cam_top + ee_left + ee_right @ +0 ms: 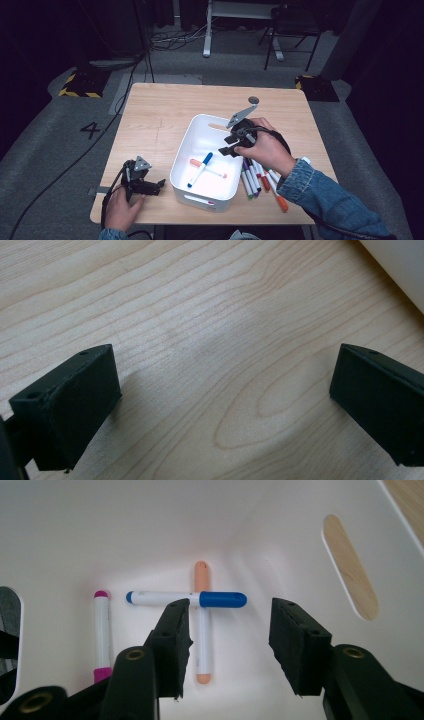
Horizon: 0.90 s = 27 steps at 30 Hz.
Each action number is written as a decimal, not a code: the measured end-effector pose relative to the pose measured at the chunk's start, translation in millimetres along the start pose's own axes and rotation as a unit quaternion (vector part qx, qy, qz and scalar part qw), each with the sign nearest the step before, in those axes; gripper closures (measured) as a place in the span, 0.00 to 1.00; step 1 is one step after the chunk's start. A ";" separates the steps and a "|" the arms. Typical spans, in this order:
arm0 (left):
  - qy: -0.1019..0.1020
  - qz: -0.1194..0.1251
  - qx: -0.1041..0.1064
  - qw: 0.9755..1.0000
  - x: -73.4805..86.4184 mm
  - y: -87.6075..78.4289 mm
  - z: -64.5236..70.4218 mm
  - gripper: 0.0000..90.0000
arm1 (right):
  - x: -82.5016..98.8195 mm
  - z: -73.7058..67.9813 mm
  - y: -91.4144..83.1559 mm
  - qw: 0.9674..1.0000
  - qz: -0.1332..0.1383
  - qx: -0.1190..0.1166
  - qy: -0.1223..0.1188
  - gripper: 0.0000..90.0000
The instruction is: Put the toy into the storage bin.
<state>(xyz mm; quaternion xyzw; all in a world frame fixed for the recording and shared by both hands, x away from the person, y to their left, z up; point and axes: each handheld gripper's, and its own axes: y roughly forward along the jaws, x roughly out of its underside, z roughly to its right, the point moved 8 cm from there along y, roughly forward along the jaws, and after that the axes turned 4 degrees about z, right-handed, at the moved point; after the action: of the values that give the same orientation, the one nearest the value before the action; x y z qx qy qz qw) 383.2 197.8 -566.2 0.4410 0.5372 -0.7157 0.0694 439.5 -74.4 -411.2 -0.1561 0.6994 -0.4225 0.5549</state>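
- blue marker [222, 599] lies on the floor of the white bin [186, 150], crossing over the orange marker [202, 625]; the two form a cross near the bin's middle. in my high view the blue one [201, 169] runs diagonally, cap toward the far side.
- a pink marker [102, 636] lies alone on the bin floor, apart from the crossed pair and, in the right gripper view, parallel to the orange one.
- my right gripper [230, 640] hangs above the bin interior, looking down at the crossed markers. jaws stand apart with nothing between them; no pad touches any marker. from the high view it [235, 142] sits over the bin's right wall, held in the right hand [265, 147].
- a row of loose markers [260, 181] lies on the table [150, 115] just beside the bin's right wall, partly under the right hand and denim sleeve [325, 200]; i can read purple, green, red and orange caps among them.
- my left gripper [225, 400] is set low over bare wood at the table's near left corner, jaws wide apart, nothing between them. in the high view it [145, 182] sits left of the bin, not touching it; a corner of the bin wall shows at the top right of the left gripper view.
- bin has slot handles; wood shows through one slot [349, 572].
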 end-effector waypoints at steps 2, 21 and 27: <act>0.000 0.000 -0.001 1.000 0.0 0.1 -0.1 0.00 | 2.2 3.2 -6.9 1.000 0.002 0.004 0.007 0.58; 0.000 0.000 -0.001 1.000 0.0 0.1 -0.1 0.00 | 40.3 50.2 -59.5 0.996 0.021 0.051 0.068 0.58; 0.000 0.000 -0.001 1.000 -0.1 0.1 -0.1 0.00 | 53.3 62.7 -74.4 0.994 0.024 0.066 0.087 0.59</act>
<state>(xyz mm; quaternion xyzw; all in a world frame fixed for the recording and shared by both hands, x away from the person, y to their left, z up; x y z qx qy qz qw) 383.3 197.9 -566.2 0.4412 0.5378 -0.7150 0.0702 459.9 -181.5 -390.5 -0.0647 0.7188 -0.4663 0.5115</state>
